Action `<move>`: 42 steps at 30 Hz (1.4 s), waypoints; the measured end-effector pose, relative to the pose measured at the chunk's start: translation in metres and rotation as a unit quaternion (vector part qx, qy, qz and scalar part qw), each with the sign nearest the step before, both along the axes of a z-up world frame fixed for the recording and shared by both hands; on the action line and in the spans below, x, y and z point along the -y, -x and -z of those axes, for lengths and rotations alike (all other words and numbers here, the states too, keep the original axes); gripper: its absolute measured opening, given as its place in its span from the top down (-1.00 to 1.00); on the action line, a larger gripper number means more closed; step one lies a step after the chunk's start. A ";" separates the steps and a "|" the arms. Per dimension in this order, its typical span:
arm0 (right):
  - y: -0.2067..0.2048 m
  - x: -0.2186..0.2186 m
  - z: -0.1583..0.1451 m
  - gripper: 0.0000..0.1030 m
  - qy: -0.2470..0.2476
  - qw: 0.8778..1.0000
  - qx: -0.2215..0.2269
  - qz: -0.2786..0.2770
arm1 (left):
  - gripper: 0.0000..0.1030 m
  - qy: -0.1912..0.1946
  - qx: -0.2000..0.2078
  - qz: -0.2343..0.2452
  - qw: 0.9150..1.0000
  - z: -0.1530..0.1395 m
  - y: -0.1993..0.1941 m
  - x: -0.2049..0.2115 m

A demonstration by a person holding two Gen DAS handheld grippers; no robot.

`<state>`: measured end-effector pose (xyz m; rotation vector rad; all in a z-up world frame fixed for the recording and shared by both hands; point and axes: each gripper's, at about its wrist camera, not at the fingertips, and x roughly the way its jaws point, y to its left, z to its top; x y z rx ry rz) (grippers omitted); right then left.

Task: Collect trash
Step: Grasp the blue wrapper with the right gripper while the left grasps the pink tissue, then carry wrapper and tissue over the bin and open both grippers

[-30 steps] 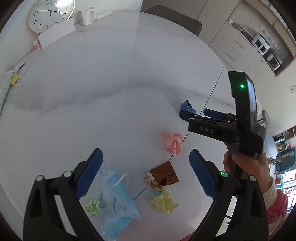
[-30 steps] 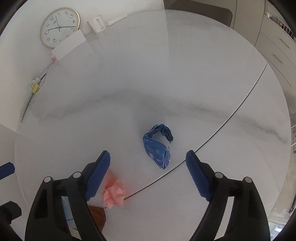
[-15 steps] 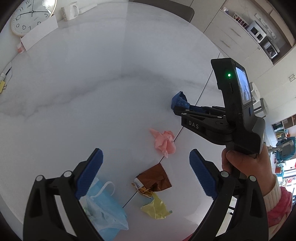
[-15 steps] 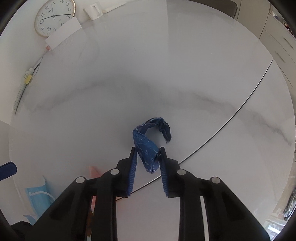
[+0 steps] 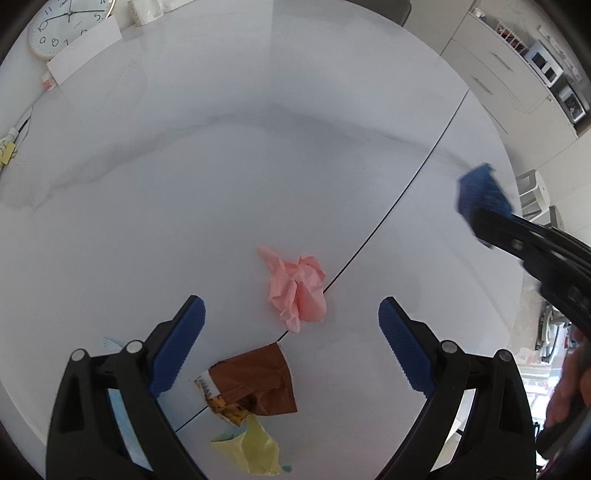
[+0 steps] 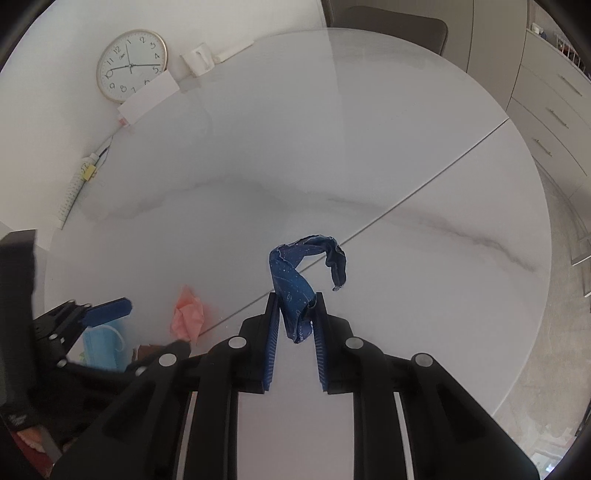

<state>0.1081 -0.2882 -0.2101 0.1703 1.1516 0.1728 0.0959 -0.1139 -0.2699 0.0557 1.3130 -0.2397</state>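
My right gripper [image 6: 295, 314] holds a crumpled dark blue wrapper [image 6: 291, 280] just above the white marble table [image 6: 332, 147]; its jaws are still closing on it and the pads press its lower end. In the left wrist view that wrapper [image 5: 484, 192] shows blurred at the right edge. My left gripper [image 5: 291, 308] is open and points down, with a crumpled pink paper [image 5: 297, 291] just ahead of its fingertips. Nearer to me lie a brown snack wrapper [image 5: 258, 384] and a yellow paper [image 5: 251, 450]. A light blue face mask [image 6: 101, 343] is partly hidden behind the left finger.
A wall clock [image 6: 129, 64], a white card [image 6: 147, 96] and a white cup [image 6: 197, 59] stand at the table's far left edge. A seam [image 5: 406, 192] runs across the tabletop. A chair [image 6: 388, 22] is at the far side, cabinets [image 6: 554, 92] to the right.
My right gripper closed on the blue wrapper and lifted it off the table toward the right. My left gripper dropped lower and moved toward the pink paper, staying open.
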 end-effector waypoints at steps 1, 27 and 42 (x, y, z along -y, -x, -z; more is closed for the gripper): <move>0.007 0.006 -0.005 0.64 -0.004 1.000 0.004 0.004 | -0.70 -0.007 -0.005 -0.010 1.000 0.005 -0.003 0.002; 0.118 0.064 -0.032 0.63 -0.016 0.999 0.019 0.049 | 0.42 0.010 0.026 0.108 0.994 -0.071 0.075 0.076; 0.264 0.120 0.017 0.64 0.010 0.998 -0.056 0.032 | 0.39 0.057 -0.114 0.251 0.959 0.016 0.254 0.184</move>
